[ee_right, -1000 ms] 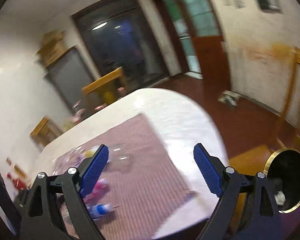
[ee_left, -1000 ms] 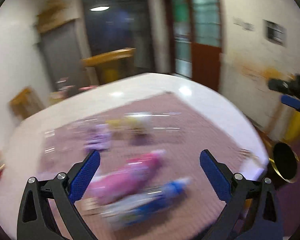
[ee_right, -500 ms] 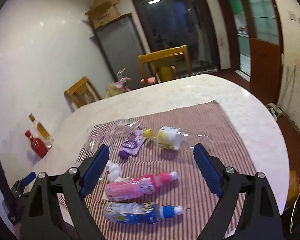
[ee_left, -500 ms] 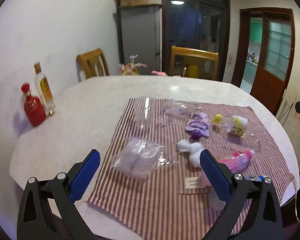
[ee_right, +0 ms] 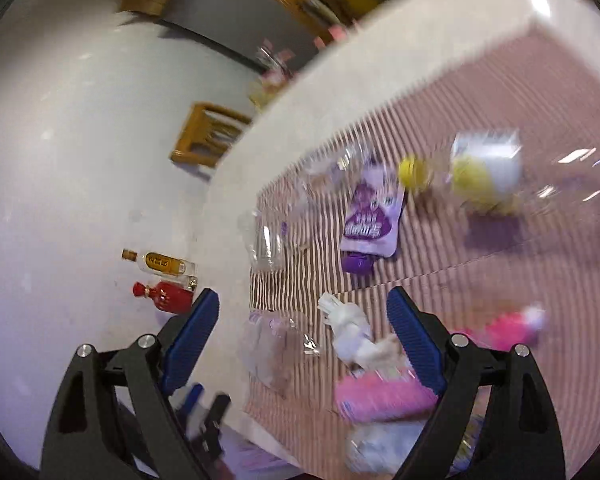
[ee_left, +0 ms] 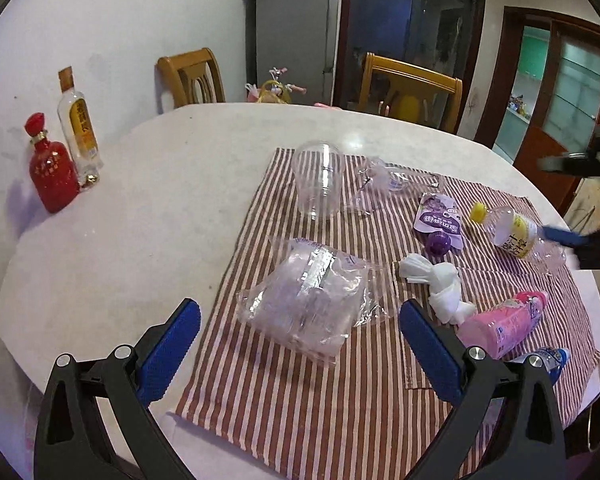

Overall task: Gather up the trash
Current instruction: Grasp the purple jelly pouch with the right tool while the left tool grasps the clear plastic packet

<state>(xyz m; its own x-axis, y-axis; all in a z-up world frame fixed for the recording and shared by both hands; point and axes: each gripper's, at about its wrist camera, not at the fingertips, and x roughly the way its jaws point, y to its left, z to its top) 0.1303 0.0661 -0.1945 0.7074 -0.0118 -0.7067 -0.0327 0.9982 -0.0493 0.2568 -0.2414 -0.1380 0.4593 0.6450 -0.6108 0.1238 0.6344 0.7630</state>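
Two grippers hang over the striped cloth point(ee_left: 300, 412) with nothing held: the left gripper point(ee_left: 300, 344) spread wide above a crumpled plastic bag point(ee_left: 308, 300), the right gripper point(ee_right: 304, 332), jaws just narrowing yet apart, above a white tissue wad point(ee_right: 356, 340).

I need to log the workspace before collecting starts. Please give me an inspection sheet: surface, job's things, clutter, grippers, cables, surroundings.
Surface: round pale table with a striped cloth on it.
Job's things: clear cup upright; crumpled plastic bag; purple pouch; yellow-capped bottle, pink bottle and blue-capped bottle lying down; white tissue.
Clutter: red bottle and clear bottle upright near the wall.
Grippers: left gripper open, empty; right gripper open, empty, jaws just closing slightly.
Cables: nothing seen.
Surroundings: two wooden chairs, door.
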